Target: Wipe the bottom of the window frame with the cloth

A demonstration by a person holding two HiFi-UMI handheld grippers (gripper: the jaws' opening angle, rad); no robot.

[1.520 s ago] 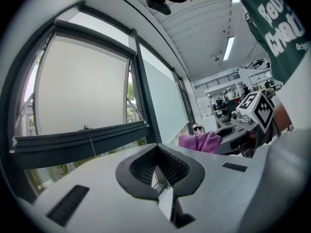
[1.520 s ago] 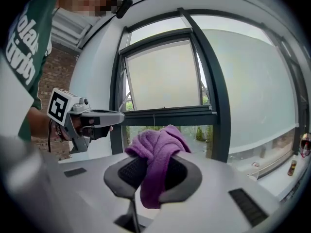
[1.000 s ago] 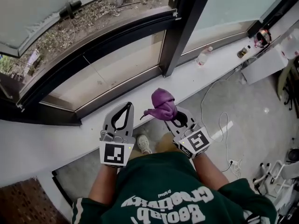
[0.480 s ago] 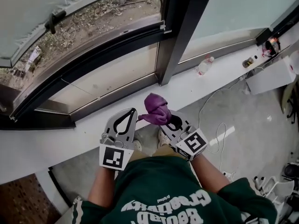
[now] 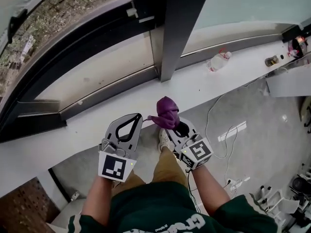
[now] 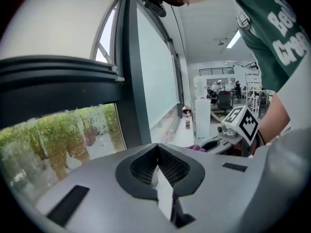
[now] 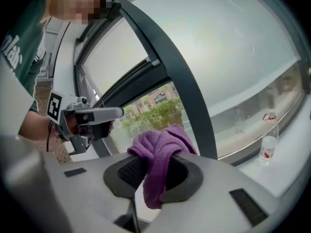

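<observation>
A bunched purple cloth (image 5: 166,112) (image 7: 158,155) is pinched in my right gripper (image 5: 169,124) (image 7: 155,173), which is shut on it and held over the white sill (image 5: 97,125), a little short of the window frame's bottom rail (image 5: 104,89). My left gripper (image 5: 134,116) (image 6: 156,160) is beside it on the left, shut with nothing between its jaws. The dark upright post (image 5: 176,28) of the frame rises just beyond the cloth. In the left gripper view the cloth shows only as a small purple edge (image 6: 197,148).
A clear plastic bottle (image 5: 217,60) (image 7: 267,147) lies on the sill to the right, with small items (image 5: 272,60) further along. A white cable (image 5: 218,130) runs over the grey floor below. The person's legs and shoe (image 5: 163,141) stand under the grippers.
The view has shifted so the window sits higher and closer. Both grippers have moved slightly forward over the sill, the cloth still held in the right one.
</observation>
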